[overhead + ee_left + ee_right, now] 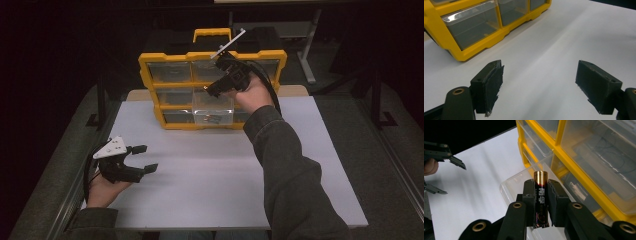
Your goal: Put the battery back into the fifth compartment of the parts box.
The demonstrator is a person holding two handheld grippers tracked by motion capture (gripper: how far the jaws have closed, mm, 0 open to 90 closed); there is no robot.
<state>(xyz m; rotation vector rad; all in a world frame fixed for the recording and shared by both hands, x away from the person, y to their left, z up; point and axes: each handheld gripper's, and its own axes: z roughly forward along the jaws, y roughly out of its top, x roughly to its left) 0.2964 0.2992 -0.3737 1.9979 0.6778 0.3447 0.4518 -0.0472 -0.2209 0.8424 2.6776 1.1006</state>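
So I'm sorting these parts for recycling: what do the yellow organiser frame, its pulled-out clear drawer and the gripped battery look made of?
The yellow organiser frame looks like moulded plastic, opaque with a dull sheen. The pulled-out clear drawer seems transparent plastic: the white table shows through it. The gripped battery, held in the right gripper, has a shiny gold, apparently metal end and a glossy dark printed wrap, likely film.

- A white tabletop (320,165) spreads across the middle under light from above.
- The room behind, toward twelve o'clock, is dark.
- A grey metal table leg (306,55) stands at one o'clock.
- Dark grey floor (395,150) runs along three o'clock and nine o'clock.
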